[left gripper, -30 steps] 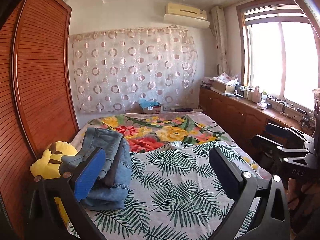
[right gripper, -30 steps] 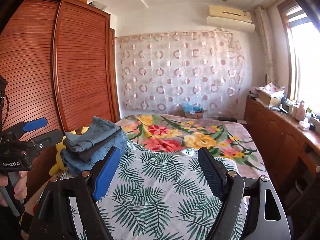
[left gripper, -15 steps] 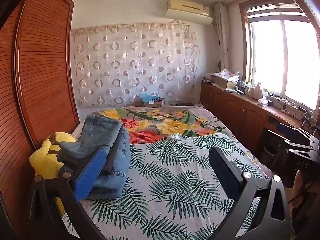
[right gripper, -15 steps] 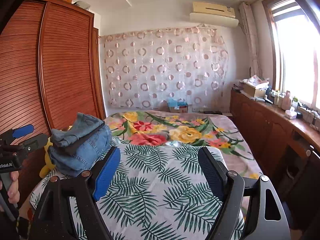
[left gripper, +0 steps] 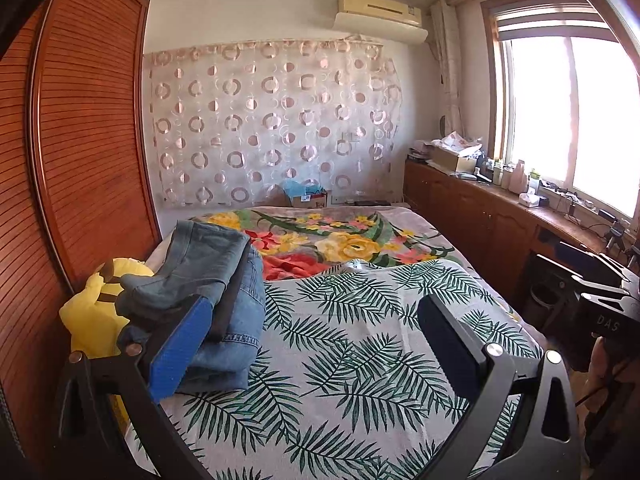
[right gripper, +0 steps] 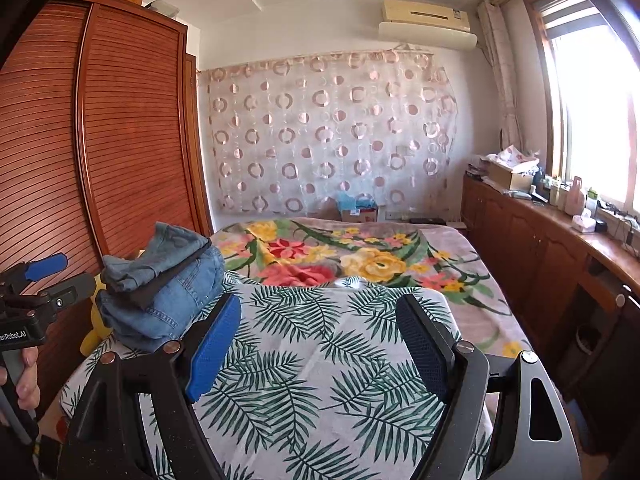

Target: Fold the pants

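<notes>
A stack of folded blue jeans (left gripper: 216, 300) (right gripper: 168, 288) lies on the left side of the bed, on the leaf-print sheet (left gripper: 360, 360) (right gripper: 320, 360). A dark layer shows between the denim folds. My left gripper (left gripper: 316, 328) hovers open over the sheet with nothing between its fingers; its blue left pad (left gripper: 180, 348) overlaps the stack in the picture. My right gripper (right gripper: 320, 336) is open and empty too, right of the stack. The left gripper's body (right gripper: 28, 300) and a hand holding it show at the left edge of the right wrist view.
A yellow plush toy (left gripper: 96, 316) sits between the stack and the wooden wardrobe (left gripper: 80, 160). A floral blanket (left gripper: 340, 244) covers the far half of the bed. Low cabinets with clutter (left gripper: 480, 208) run under the window on the right. A cardboard box (left gripper: 308, 198) stands beyond the bed.
Both views have shifted slightly, so the bed and the jeans stack now sit a little lower and nearer in the frames. Both grippers stay open and the stack has not moved.
</notes>
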`<state>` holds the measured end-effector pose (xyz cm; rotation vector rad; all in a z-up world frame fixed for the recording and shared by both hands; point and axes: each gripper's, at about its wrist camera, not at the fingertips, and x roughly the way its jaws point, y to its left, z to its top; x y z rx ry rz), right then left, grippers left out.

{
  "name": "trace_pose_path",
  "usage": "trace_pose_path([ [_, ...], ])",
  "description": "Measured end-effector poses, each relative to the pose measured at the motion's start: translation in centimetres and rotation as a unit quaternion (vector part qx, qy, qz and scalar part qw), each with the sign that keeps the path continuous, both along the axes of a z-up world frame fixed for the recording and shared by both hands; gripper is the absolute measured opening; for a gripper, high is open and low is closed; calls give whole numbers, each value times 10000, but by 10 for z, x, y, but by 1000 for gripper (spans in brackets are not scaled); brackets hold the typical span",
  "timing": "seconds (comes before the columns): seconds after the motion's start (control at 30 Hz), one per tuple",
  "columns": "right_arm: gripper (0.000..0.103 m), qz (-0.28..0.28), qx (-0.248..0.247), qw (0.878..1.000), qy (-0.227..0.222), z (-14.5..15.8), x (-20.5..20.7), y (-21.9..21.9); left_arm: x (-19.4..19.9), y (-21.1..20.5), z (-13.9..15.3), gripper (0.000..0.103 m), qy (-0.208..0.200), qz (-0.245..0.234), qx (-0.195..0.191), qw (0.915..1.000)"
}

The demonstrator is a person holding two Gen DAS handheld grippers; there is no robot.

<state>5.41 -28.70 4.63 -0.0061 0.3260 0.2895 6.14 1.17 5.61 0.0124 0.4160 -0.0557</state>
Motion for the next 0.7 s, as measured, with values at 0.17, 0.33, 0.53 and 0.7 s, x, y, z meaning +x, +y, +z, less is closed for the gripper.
trace_pose_path([
  [0.17,81,1,5,10000,-3,-4,-1,-4,0,0,0,103,2,-1,-2,10000],
  [0.33,81,-1,-1,10000,-4,-4,-3,-6,0,0,0,103,0,-1,-2,10000],
  [0.53,81,12,2,10000,-23,-4,-5,-7,0,0,0,103,1,-7,6,10000],
  [0.7,81,13,-6,10000,-33,-4,-5,-7,0,0,0,103,0,0,2,10000],
])
